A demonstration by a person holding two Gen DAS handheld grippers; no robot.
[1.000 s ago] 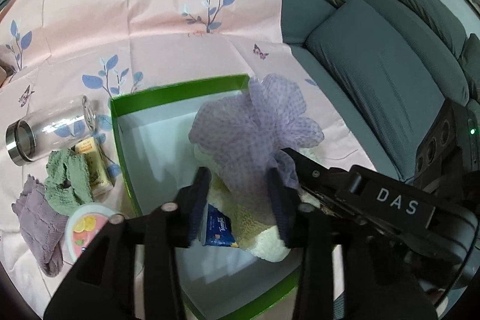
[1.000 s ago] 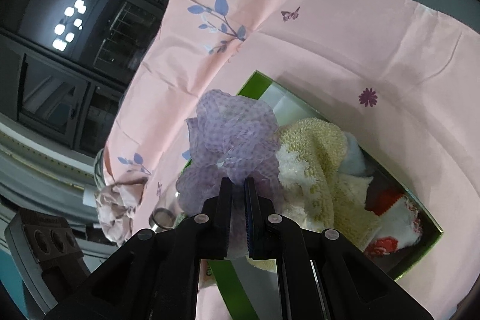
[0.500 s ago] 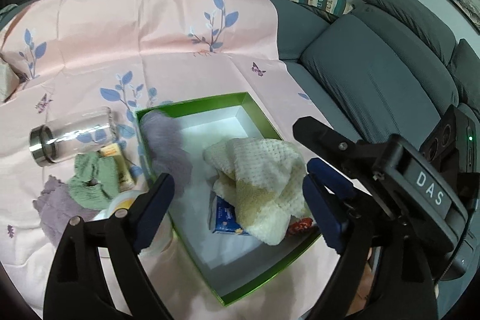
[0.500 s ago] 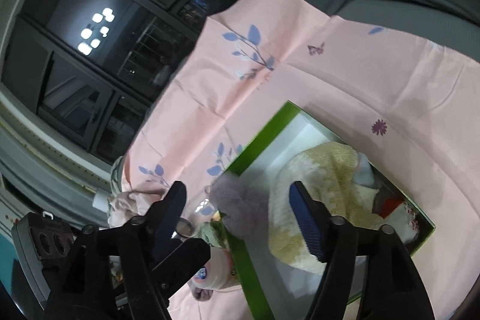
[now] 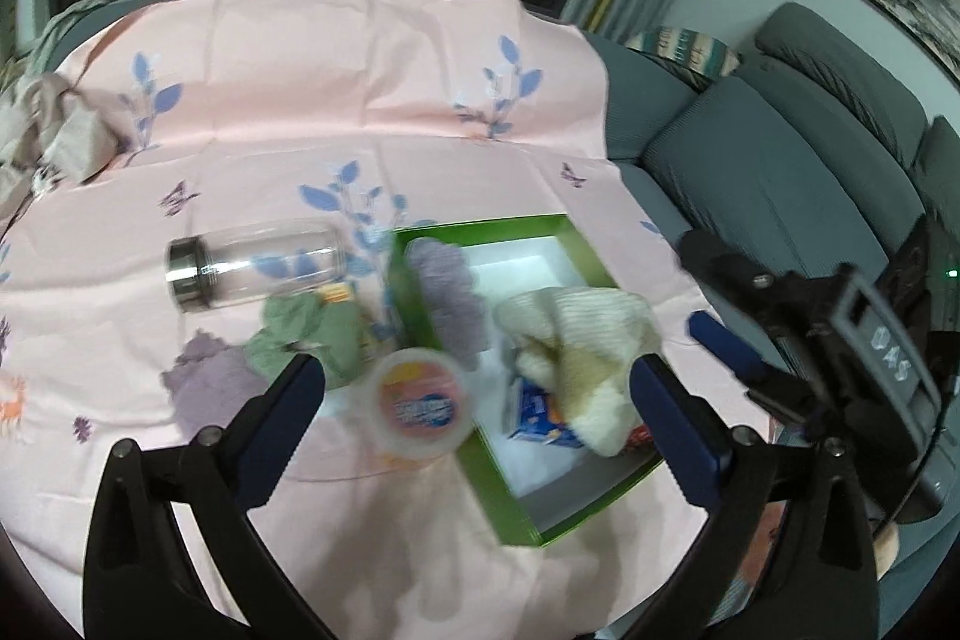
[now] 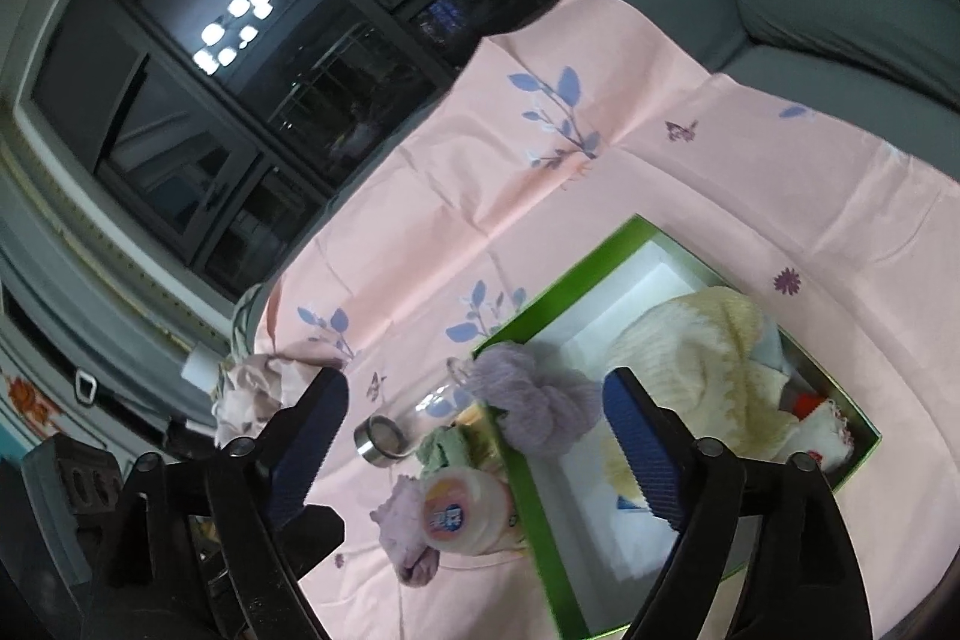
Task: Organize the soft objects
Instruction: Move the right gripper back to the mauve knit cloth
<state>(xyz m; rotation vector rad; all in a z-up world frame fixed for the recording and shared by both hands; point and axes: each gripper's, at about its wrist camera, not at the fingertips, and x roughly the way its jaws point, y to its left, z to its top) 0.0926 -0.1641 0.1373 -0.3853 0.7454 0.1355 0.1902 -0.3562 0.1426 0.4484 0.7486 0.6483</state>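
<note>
Purple mesh pouf point(image 5: 450, 304) now dropped in box point(image 5: 414, 292)

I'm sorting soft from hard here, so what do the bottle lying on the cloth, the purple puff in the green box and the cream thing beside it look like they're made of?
The bottle looks like clear glass or hard plastic with a brushed metal cap: see-through, shiny. The purple puff looks like thin mesh fabric, gathered and matte. The cream thing looks like knitted or terry cloth, ribbed and fuzzy.
</note>
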